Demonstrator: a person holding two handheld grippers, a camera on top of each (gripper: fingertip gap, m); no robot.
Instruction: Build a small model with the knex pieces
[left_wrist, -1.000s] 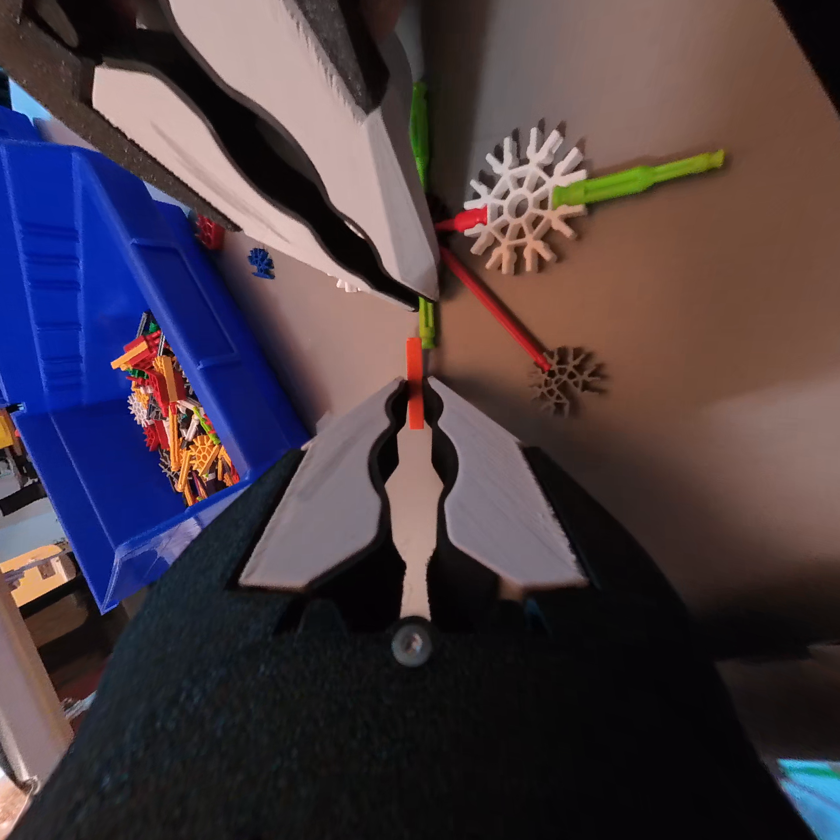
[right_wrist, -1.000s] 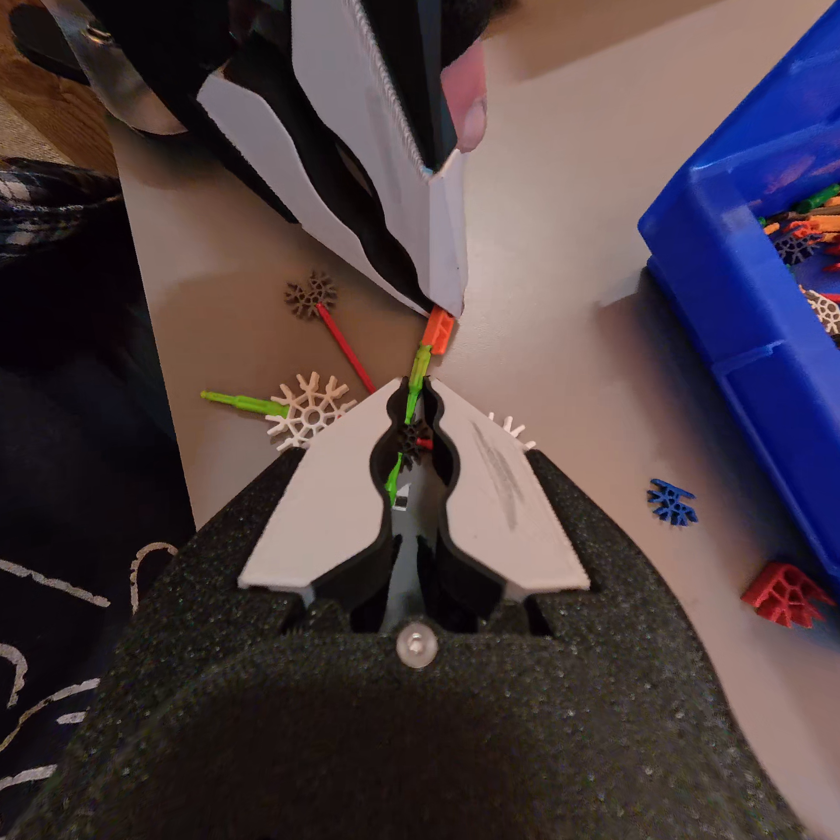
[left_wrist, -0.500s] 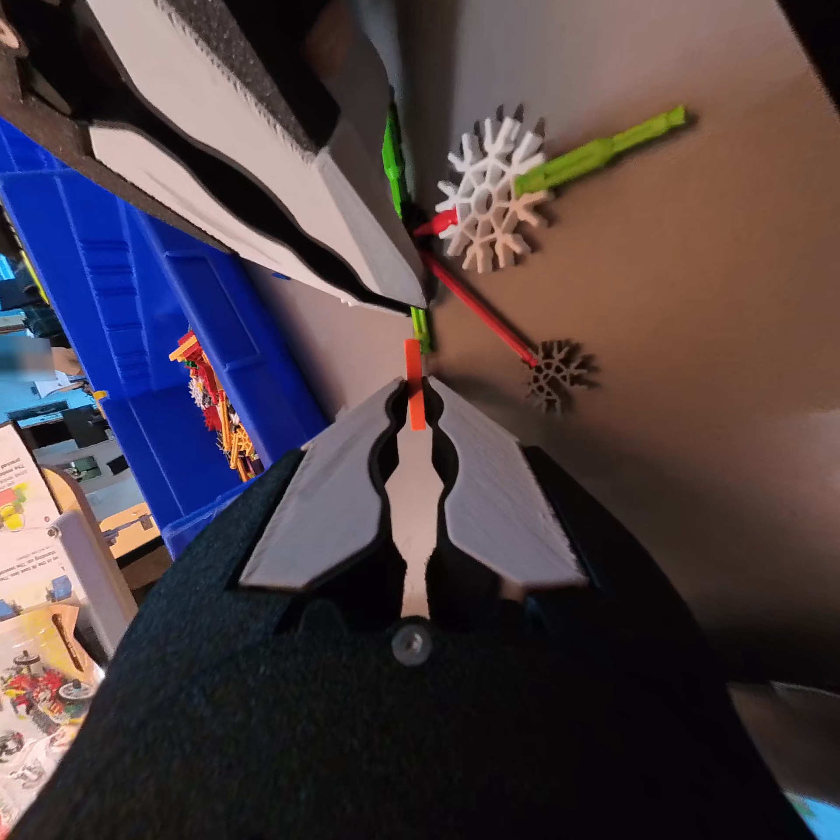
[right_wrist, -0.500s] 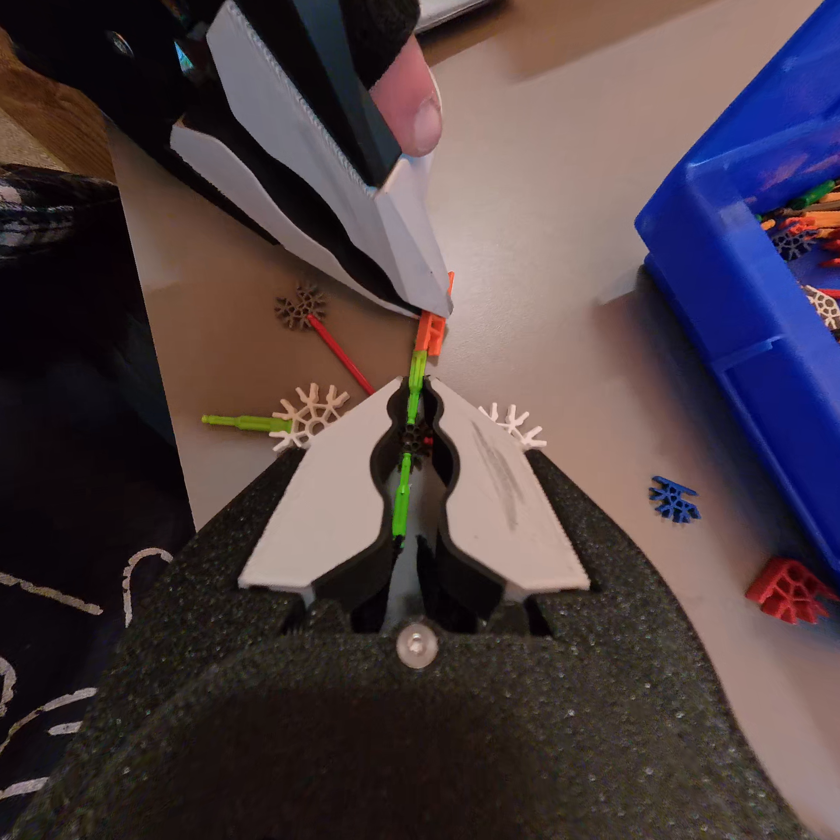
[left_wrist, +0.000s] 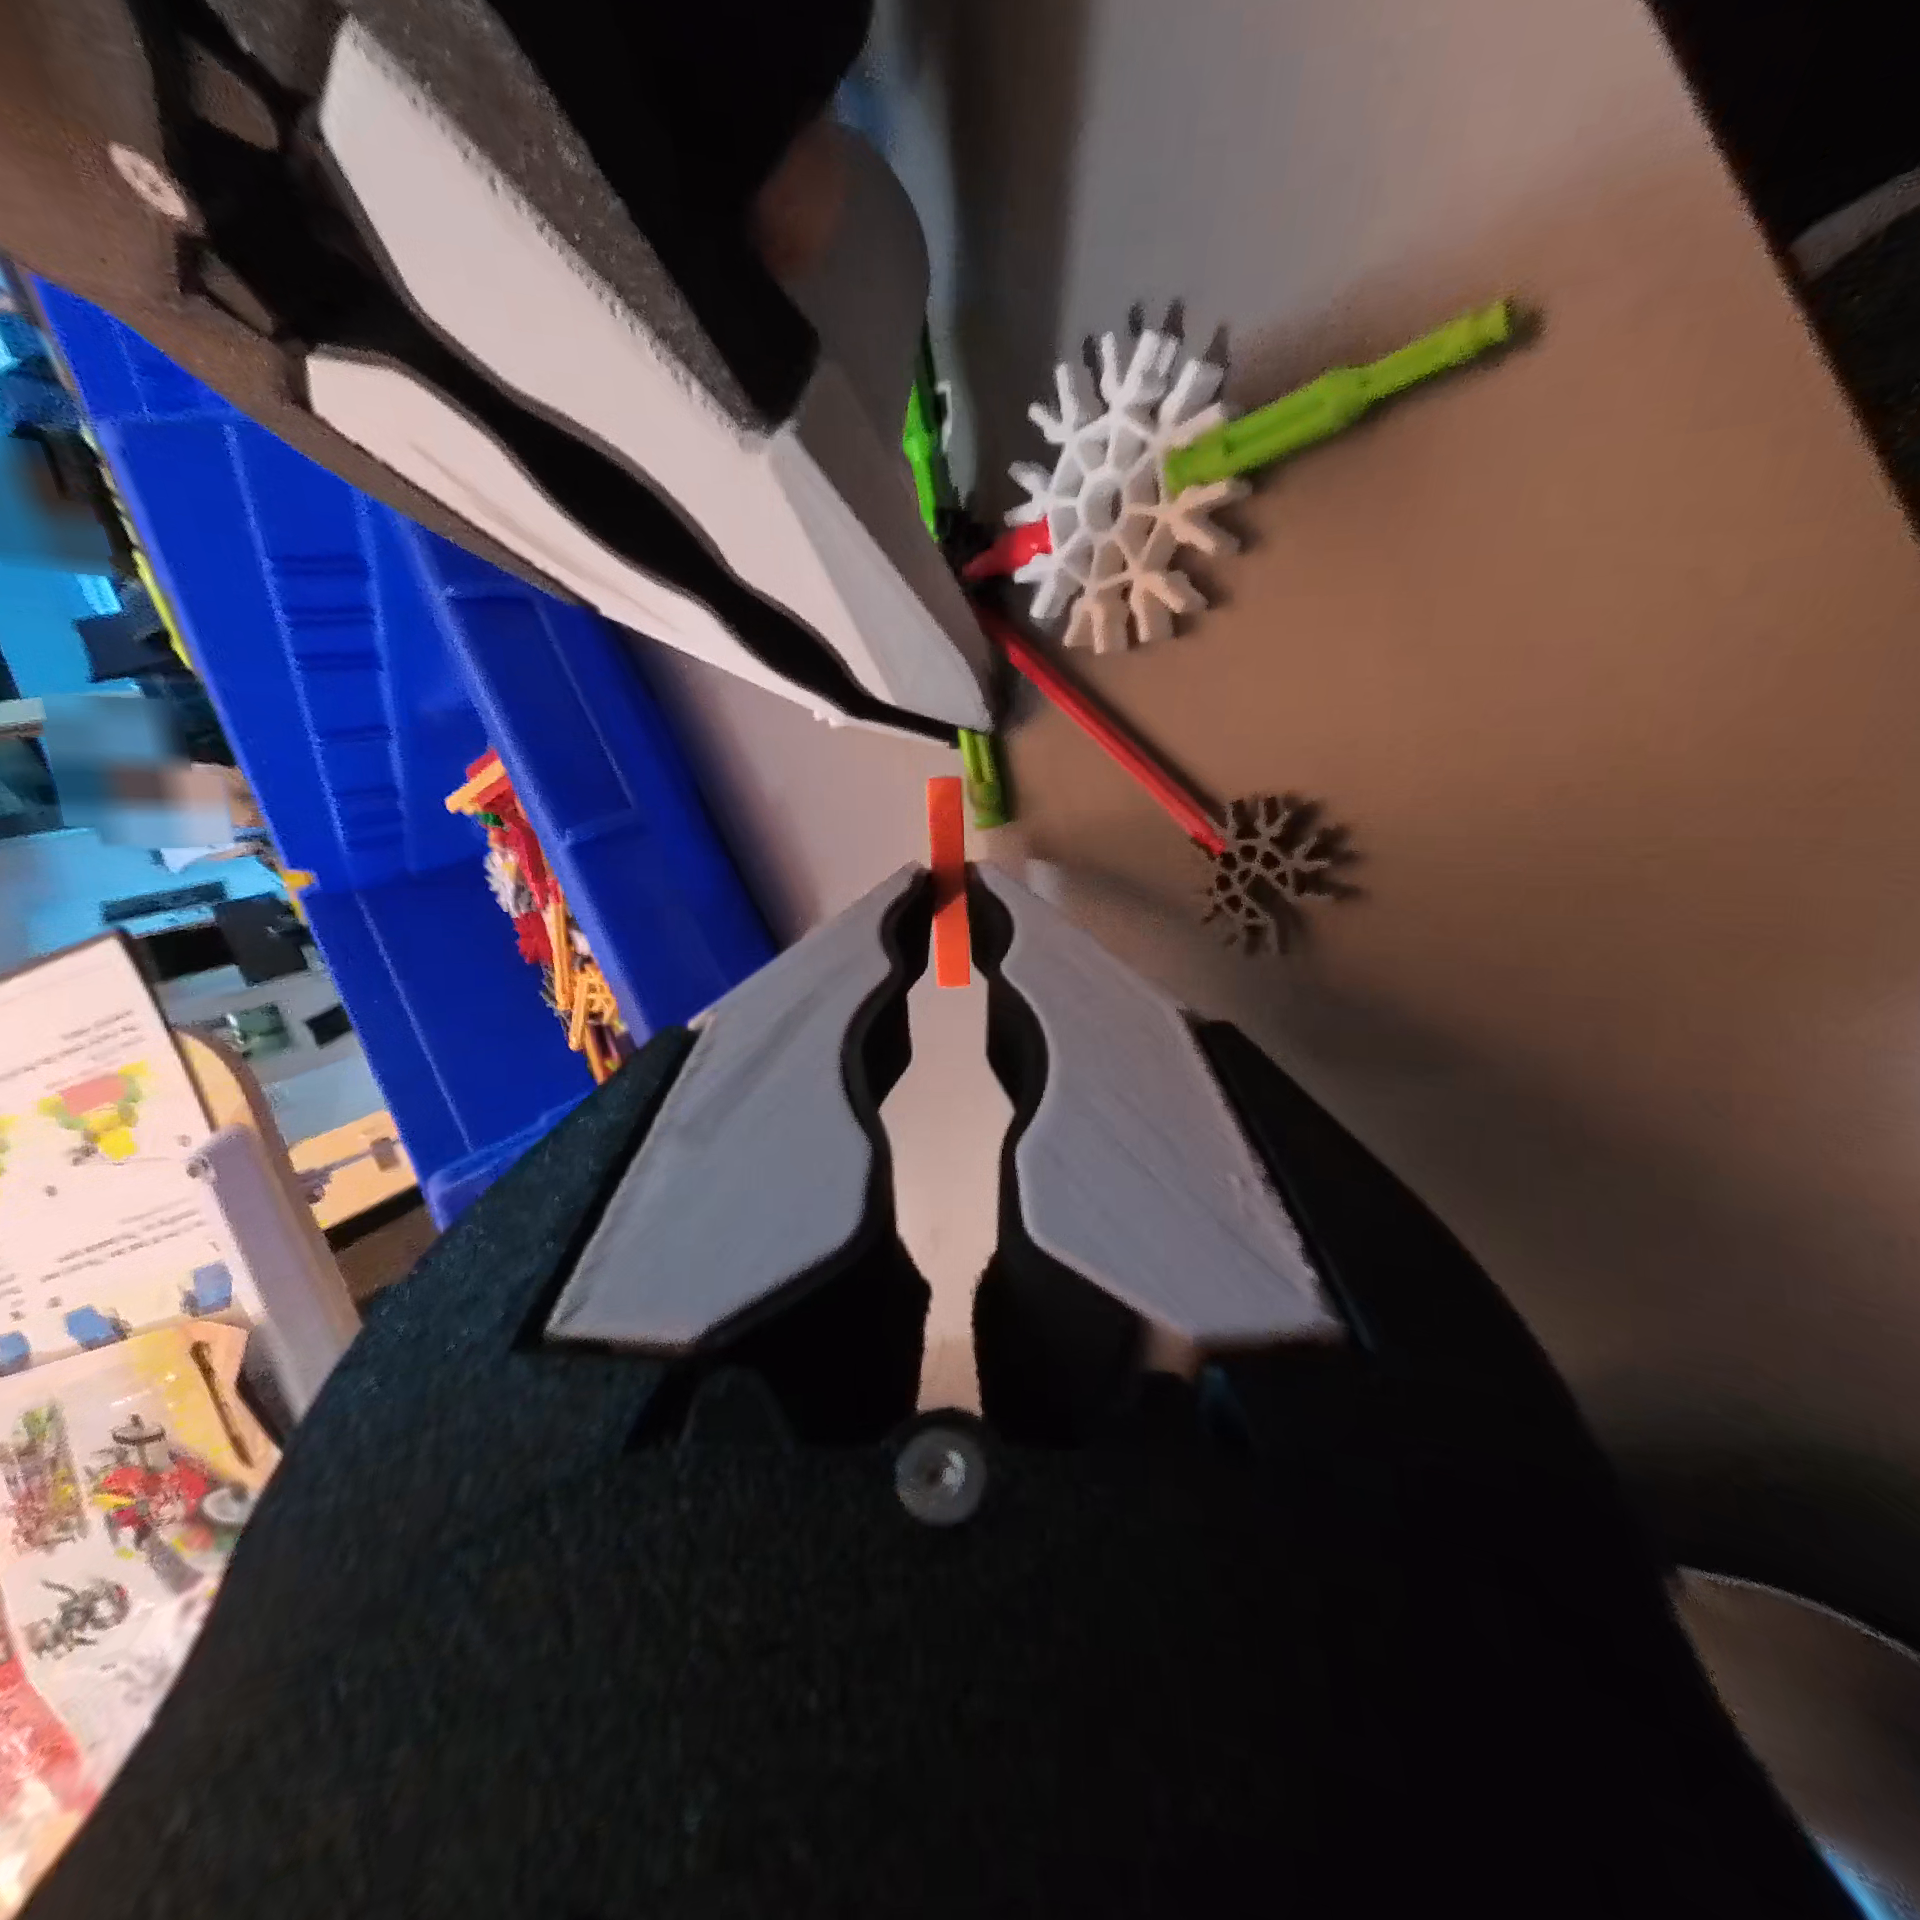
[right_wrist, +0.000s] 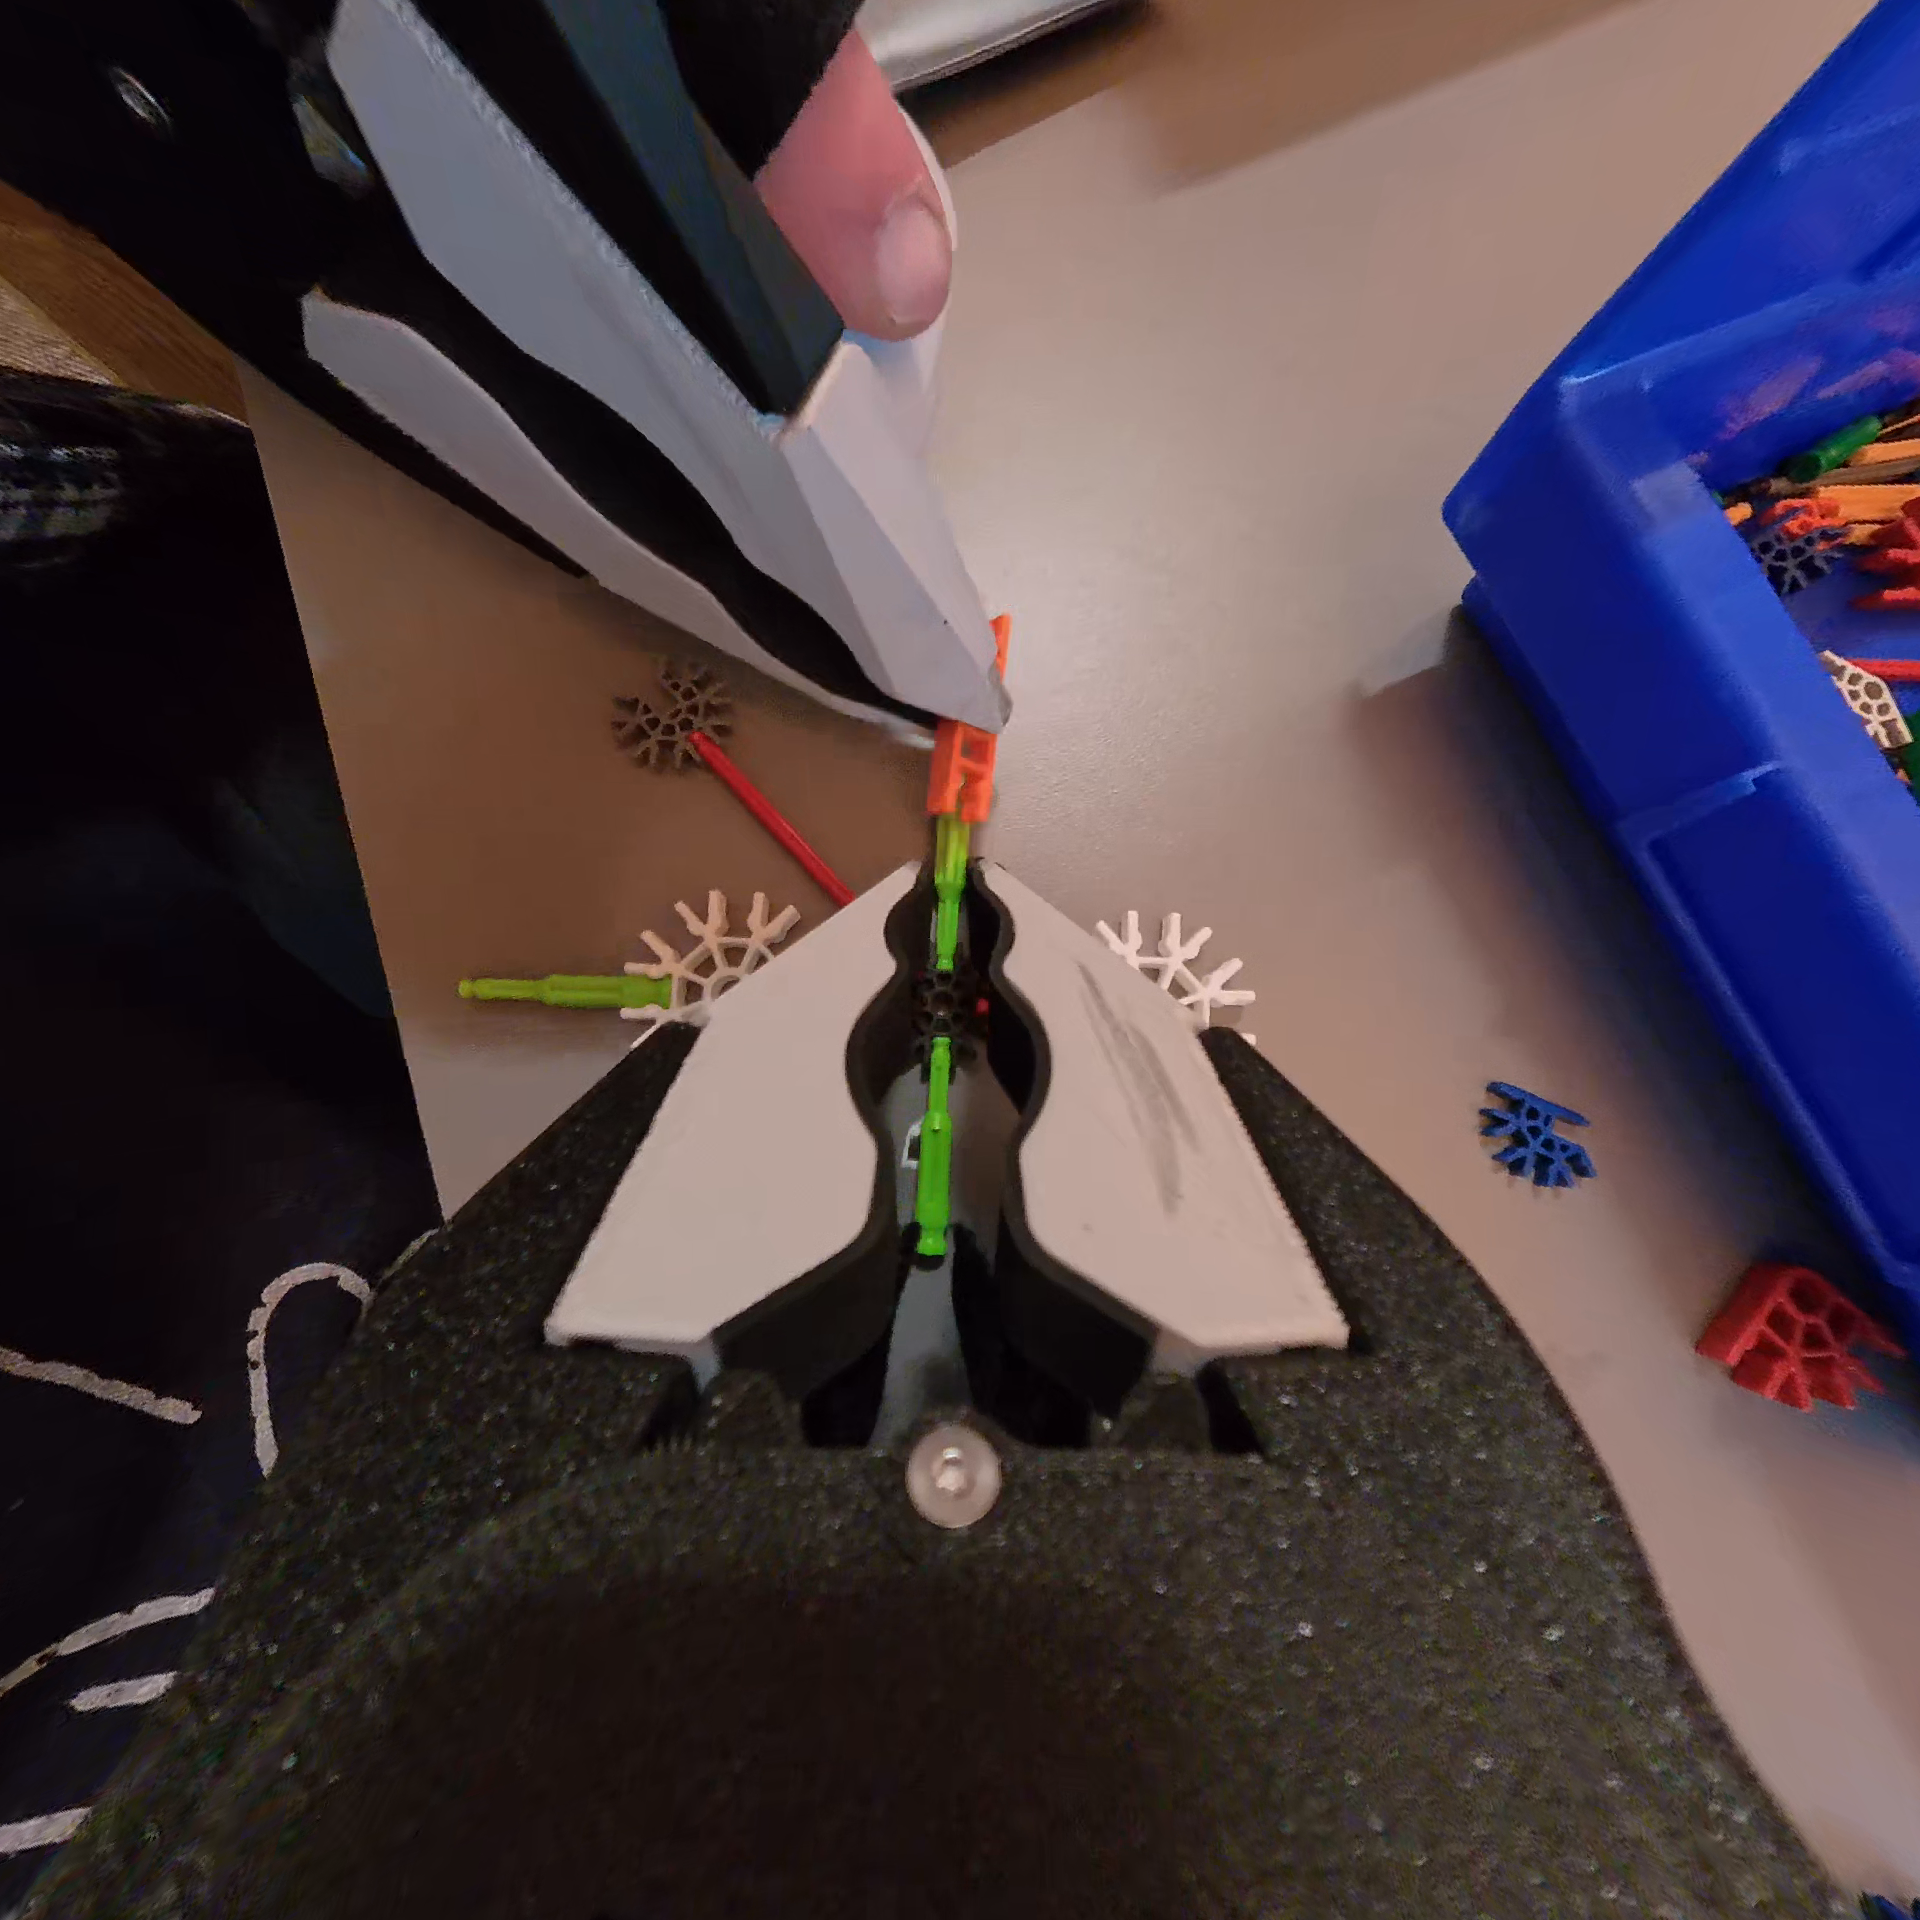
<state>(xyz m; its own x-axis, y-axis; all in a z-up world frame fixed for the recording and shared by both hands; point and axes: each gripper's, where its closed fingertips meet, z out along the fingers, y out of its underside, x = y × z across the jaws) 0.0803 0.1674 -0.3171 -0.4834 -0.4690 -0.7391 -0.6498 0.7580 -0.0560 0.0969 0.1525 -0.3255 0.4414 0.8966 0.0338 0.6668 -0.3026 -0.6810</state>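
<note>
Right now your right gripper (right_wrist: 951, 883) is pinching a green rod (right_wrist: 938, 1132) joined through a black hub (right_wrist: 945, 1003), jaws pressed on it. Just beyond, your left gripper (left_wrist: 948, 883) is clamping an orange connector (right_wrist: 961, 774), which is meeting the rod's far tip. Farther left on the table (right_wrist: 1195, 540), white snowflake pieces (right_wrist: 717, 951) and a brown one (right_wrist: 673, 717) are lying; a blue bin (right_wrist: 1683, 665) is sitting right.
</note>
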